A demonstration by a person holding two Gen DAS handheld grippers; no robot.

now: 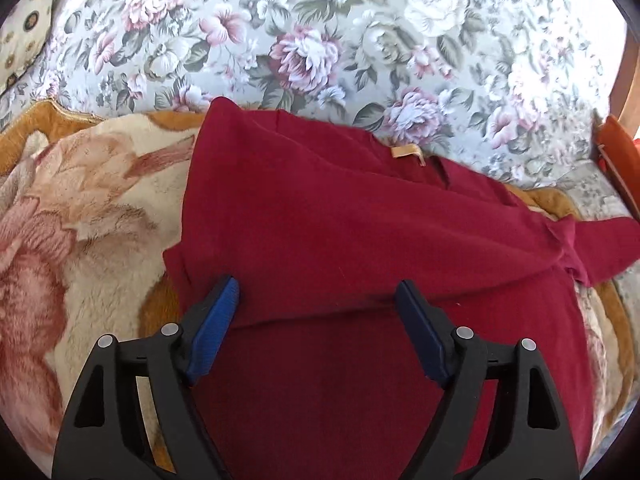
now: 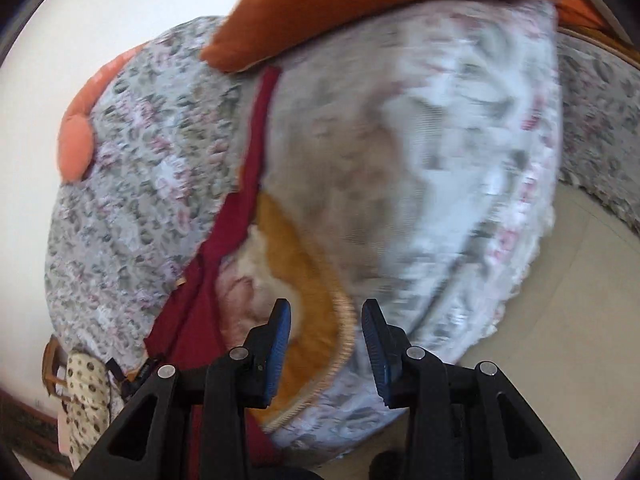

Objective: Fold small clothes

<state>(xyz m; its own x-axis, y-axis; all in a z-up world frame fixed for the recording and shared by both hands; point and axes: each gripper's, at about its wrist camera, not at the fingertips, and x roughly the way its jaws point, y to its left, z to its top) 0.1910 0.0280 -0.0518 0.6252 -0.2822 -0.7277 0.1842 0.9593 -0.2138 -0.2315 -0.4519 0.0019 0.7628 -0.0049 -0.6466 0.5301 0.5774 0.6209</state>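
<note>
A dark red garment [image 1: 320, 220] lies spread on a plush flowered blanket [image 1: 100, 200], with a tan neck label [image 1: 406, 152] at its far edge and one sleeve [image 1: 600, 240] reaching right. My left gripper [image 1: 318, 292] hovers over the garment's near part, open wide, with nothing between its blue pads [image 1: 218, 320]. The right wrist view is blurred. There the same garment [image 2: 236, 216] shows as a red strip on the left. My right gripper [image 2: 326, 312] stands open above the blanket's orange border [image 2: 308, 268], holding nothing.
A grey floral bedspread [image 1: 320, 40] covers the bed under the blanket. An orange cushion [image 2: 360, 0] lies at the bed's far end. A cream patterned pillow [image 1: 24, 32] sits at the far left. Pale floor [image 2: 560, 300] shows past the bed's edge.
</note>
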